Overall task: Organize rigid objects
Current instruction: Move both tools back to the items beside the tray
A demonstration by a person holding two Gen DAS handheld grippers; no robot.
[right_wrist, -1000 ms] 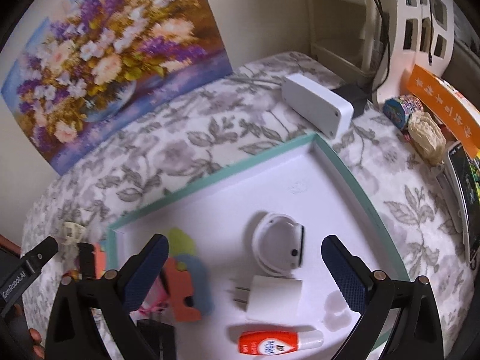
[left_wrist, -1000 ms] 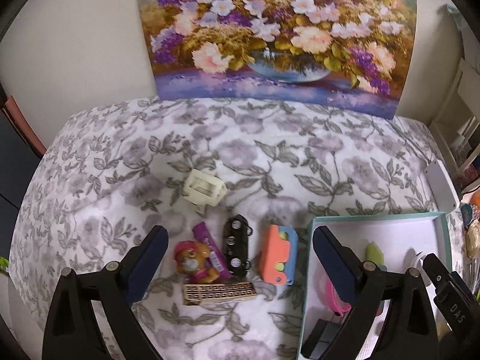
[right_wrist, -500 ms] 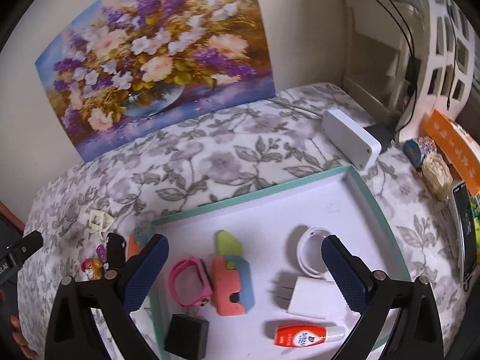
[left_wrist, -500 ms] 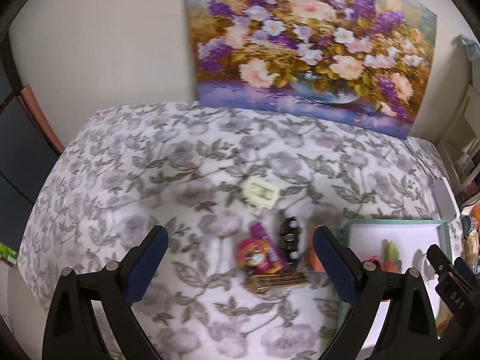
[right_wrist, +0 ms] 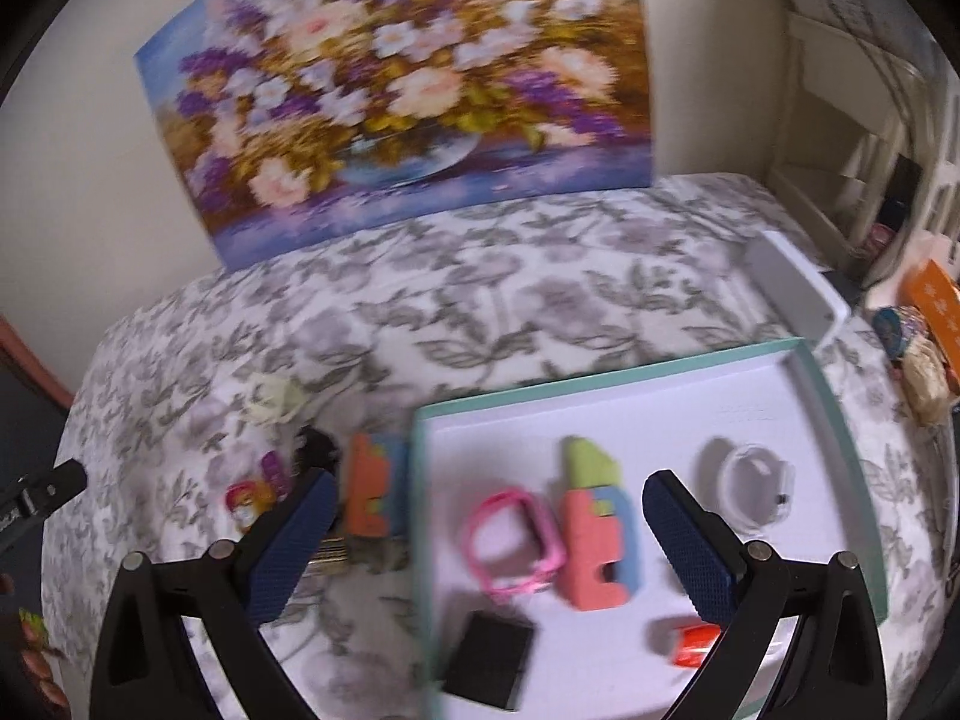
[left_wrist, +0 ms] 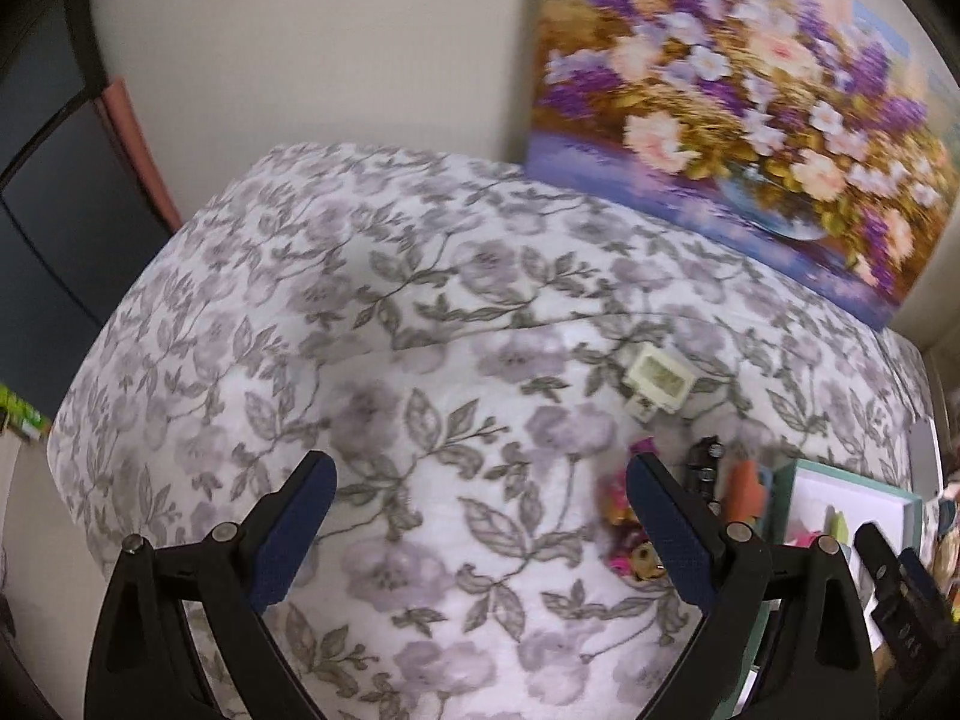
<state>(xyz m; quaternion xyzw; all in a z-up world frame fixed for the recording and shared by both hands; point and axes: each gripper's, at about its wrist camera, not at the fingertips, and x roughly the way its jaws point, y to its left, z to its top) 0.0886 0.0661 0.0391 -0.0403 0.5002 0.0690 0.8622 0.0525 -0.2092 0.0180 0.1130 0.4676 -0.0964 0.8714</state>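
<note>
Through my left wrist camera, my left claw [left_wrist: 477, 525] hangs spread wide and empty over the flowered cloth [left_wrist: 372, 360]; half a second ago the small toys sat between its fingers, and now they have slid off to the right, behind the right finger [left_wrist: 666, 534]. The cream clip [left_wrist: 659, 377] lies alone further up the cloth, and the black toy car [left_wrist: 705, 462] stands beside the orange block [left_wrist: 747, 486], just left of the tray [left_wrist: 852, 477]. Through my right wrist camera, my right claw [right_wrist: 486, 546] is also spread and holds nothing, and the view has swung left since then. The tray's teal rim [right_wrist: 606, 387] now sits centre-right, with the pink watch band [right_wrist: 519, 540], a second orange block [right_wrist: 594, 552], the white ring [right_wrist: 753, 489] and the black square [right_wrist: 489, 660] lying in it.
</note>
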